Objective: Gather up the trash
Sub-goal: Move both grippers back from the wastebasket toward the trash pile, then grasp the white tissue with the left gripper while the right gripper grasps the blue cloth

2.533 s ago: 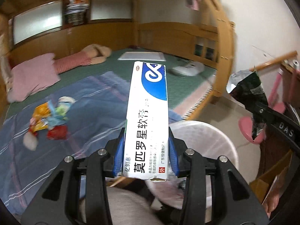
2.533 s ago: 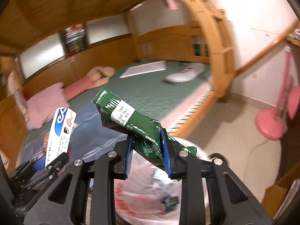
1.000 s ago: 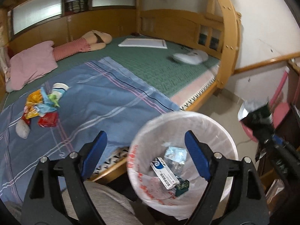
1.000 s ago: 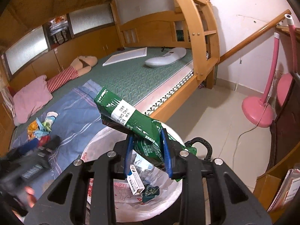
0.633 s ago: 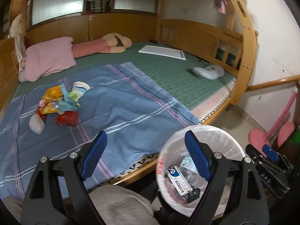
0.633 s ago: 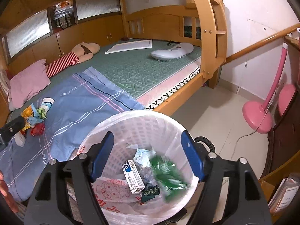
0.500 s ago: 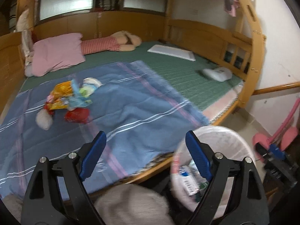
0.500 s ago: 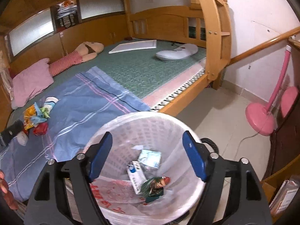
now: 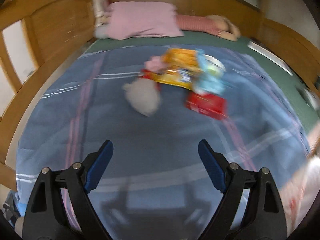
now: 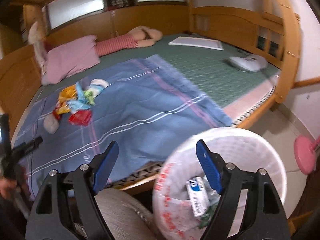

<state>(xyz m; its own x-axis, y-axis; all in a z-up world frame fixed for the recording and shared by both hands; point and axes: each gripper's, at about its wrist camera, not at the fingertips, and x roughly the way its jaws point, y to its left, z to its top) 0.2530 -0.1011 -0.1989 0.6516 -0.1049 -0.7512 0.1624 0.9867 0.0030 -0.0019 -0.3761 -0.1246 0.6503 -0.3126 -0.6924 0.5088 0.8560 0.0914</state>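
Note:
A heap of trash lies on the blue striped blanket: an orange snack bag, a light blue wrapper, a red packet and a white crumpled wad. My left gripper is open and empty, above the blanket, short of the heap. My right gripper is open and empty, over the bed edge, beside the white-lined trash bin. The bin holds a white and blue ointment box and a green wrapper. The heap shows at the left in the right wrist view.
A pink pillow and a striped stuffed doll lie at the head of the bed. A white board and a white device rest on the green mat. Wooden bed rails surround it. A pink lamp base stands on the floor.
Both grippers opened and dropped the ointment box and the green wrapper into the bin. The left gripper has swung left over the blanket toward the heap; the right has turned left from the bin.

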